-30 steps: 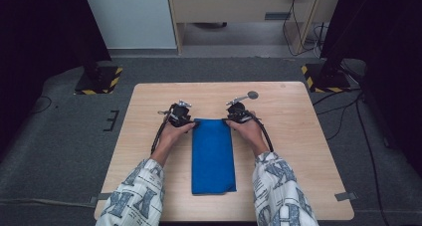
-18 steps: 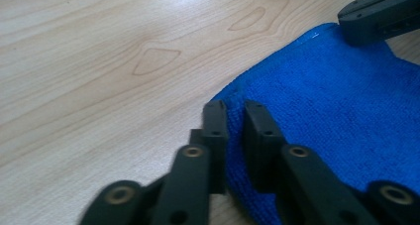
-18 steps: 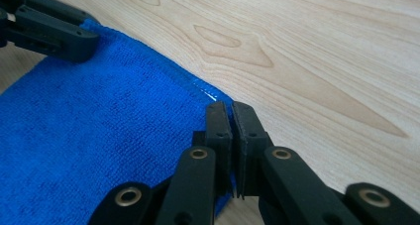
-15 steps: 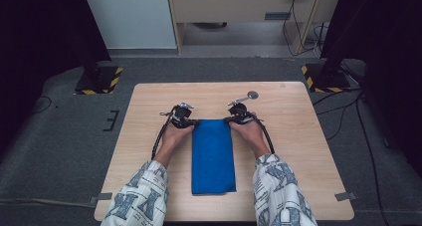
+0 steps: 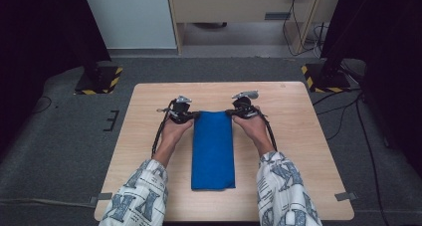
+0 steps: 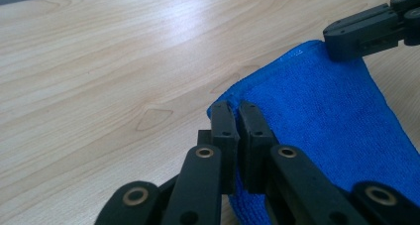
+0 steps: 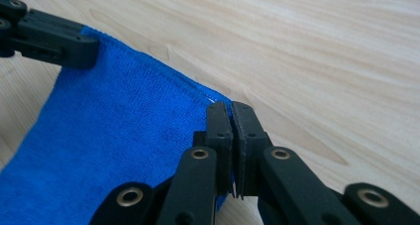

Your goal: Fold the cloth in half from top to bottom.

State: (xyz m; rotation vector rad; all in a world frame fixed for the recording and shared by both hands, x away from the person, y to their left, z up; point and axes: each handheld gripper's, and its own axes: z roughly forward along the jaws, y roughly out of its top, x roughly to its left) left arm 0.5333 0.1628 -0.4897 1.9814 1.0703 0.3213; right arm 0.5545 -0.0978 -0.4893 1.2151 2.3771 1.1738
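On a pale wooden table [image 5: 298,136], a folded blue terry-cloth towel [image 5: 213,149] stretches between two clenched tools: the left gripper [image 6: 236,117] pinches its far corner, the right gripper [image 7: 227,117] the opposite one. Lifting both evenly, judging by the taut edge, should keep the fold square.

The blue towel [image 5: 213,149] is a soft, matt terry cloth with a fine nubby pile and a stitched hem. The table [image 5: 298,136] is pale wood, smooth with a faint sheen and visible grain. The left gripper [image 6: 236,117] and right gripper [image 7: 230,115] look like matt black plastic with brass-coloured metal rivets.
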